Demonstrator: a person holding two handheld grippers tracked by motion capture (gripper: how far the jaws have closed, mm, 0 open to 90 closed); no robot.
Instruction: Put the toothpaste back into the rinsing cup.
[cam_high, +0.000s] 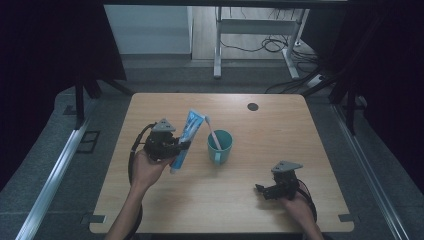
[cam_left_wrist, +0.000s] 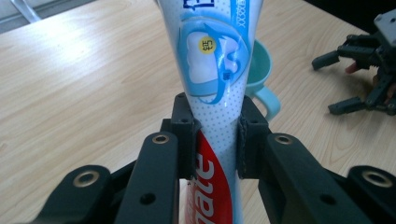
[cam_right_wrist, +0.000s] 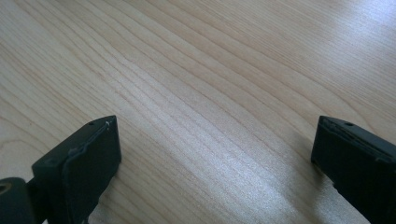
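High view: left claw (cam_high: 184, 146) pinches blue-white plastic toothpaste tube (cam_high: 186, 140) mid-body, long axis tilted upright, just left of teal plastic mug (cam_high: 219, 146) holding white toothbrush (cam_high: 212, 132). Right claw (cam_right_wrist: 215, 154) spread, empty, resting low over wooden worktop (cam_high: 280, 130), well apart.

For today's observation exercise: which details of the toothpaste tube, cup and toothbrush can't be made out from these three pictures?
- Toothpaste tube: brand lettering cut off by the left gripper view's edges and the left gripper jaws.
- Cup: its inside is too small in the high view; the tube hides most of it in the left gripper view.
- Toothbrush: bristles too small.
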